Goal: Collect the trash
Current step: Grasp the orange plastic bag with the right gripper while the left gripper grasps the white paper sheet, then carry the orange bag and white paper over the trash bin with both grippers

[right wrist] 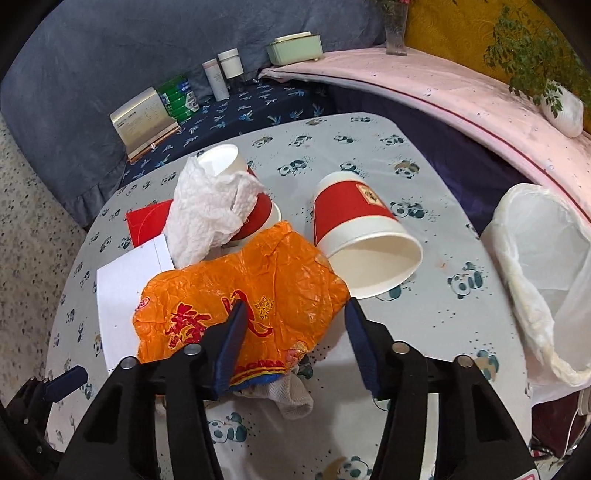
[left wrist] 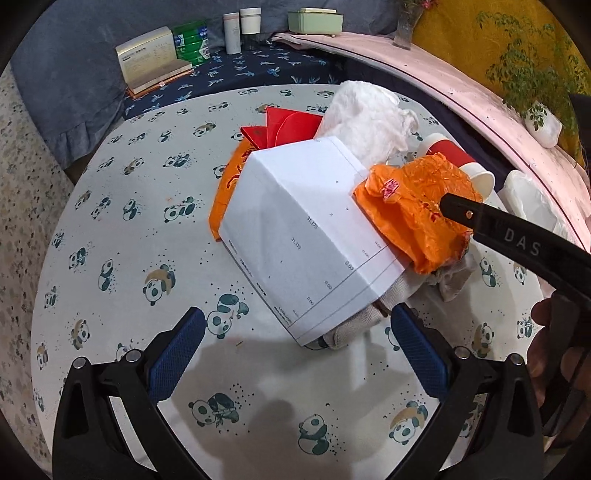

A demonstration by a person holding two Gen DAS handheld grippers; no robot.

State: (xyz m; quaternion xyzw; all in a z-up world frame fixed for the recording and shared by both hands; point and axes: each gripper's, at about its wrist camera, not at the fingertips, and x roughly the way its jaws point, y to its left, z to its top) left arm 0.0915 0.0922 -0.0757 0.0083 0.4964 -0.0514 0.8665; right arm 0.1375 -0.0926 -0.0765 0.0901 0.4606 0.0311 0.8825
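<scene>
A heap of trash lies on the panda-print table (left wrist: 129,236). In it are a folded white paper (left wrist: 303,229), a crumpled orange wrapper (right wrist: 251,291), a white tissue (right wrist: 207,214), red paper cups (right wrist: 354,221) on their sides, a red card (left wrist: 288,125) and a grey cloth (right wrist: 291,398). My left gripper (left wrist: 297,321) is open, with the paper's near corner and the cloth between its fingers. My right gripper (right wrist: 295,310) stands open around the wrapper's near part, its left finger lying over the wrapper. In the left wrist view one of its fingers (left wrist: 458,210) shows over the wrapper.
A bin lined with a white bag (right wrist: 535,277) stands past the table's right edge. Behind the table are boxes (left wrist: 147,59), bottles (left wrist: 232,31) and a green case (left wrist: 314,20) on dark cloth. A pink-covered ledge (right wrist: 461,96) carries a vase and a potted plant.
</scene>
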